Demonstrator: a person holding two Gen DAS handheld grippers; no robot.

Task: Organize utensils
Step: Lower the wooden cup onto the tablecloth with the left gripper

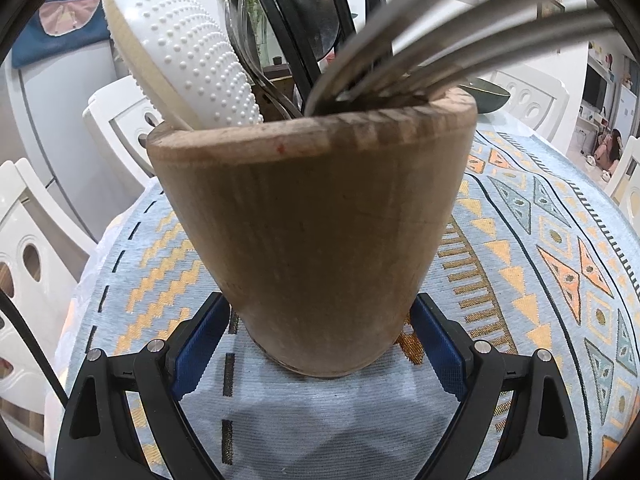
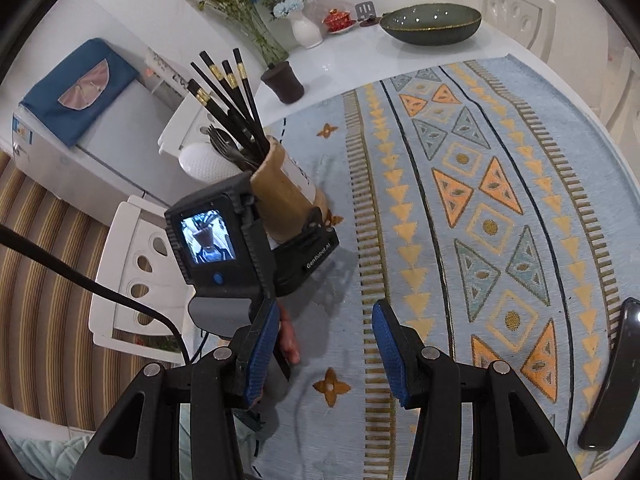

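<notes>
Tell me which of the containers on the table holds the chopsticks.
The wooden holder, between the left gripper's jaws. The dark cup, white vase and green bowl stand farther back, without chopsticks.

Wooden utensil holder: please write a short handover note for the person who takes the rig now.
Left gripper: closed on the base of the wooden holder, which stands on the patterned cloth.
Right gripper: open, empty, over bare cloth.
In the holder: black chopsticks, metal cutlery and a white dotted paddle.
Done: these utensils are in the holder.
Left: no loose utensil shows on the cloth; a dark object at the right edge is unclear, so check it. Then let go of the holder.
</notes>
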